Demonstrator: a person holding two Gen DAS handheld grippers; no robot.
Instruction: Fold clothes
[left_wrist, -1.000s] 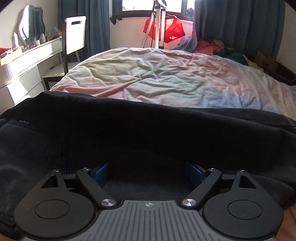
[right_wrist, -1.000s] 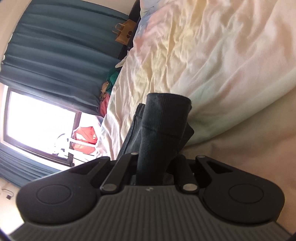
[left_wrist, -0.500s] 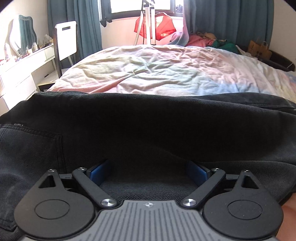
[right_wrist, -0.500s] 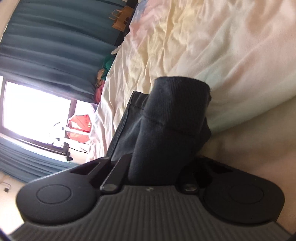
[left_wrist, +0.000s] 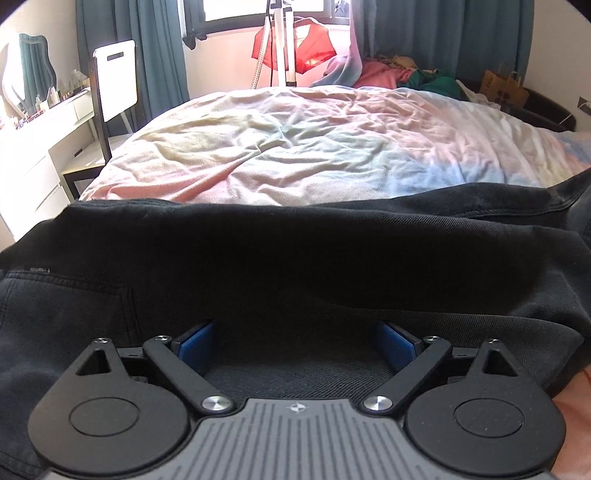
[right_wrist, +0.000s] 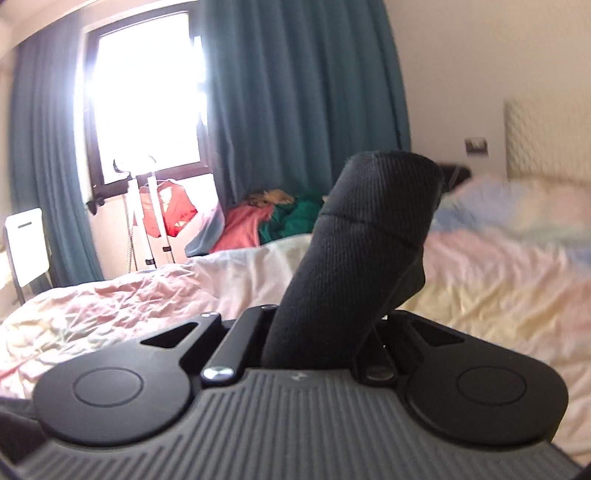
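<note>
Two grippers are at work on one pair of black trousers (left_wrist: 295, 258), which lies spread across the near edge of the bed (left_wrist: 295, 155), well short of the window. Your left gripper (left_wrist: 295, 343) stands released, its blue pads (left_wrist: 195, 341) wide apart with dark cloth lying between and under them, and the pads do not look pressed onto anything. A stitched back pocket shows to the left of that gripper, so you appear to be at the seat end of the garment. Your right gripper (right_wrist: 317, 332) is clenched on a bunched end of the same dark fabric (right_wrist: 369, 236), which sticks up out of the closed jaws above the bed, in front of the teal curtain. Expect this cloth to behave like heavy twill or denim: soft enough to drape and sag, weighty enough to drag along the duvet, not slippery, and not fragile. It should crease where you lay it rather than spring back. Take hold at doubled edges such as the waistband or a hem, where the thickness gives the pads something firm. A single flat layer would likely slide or pull the duvet up with it.
</note>
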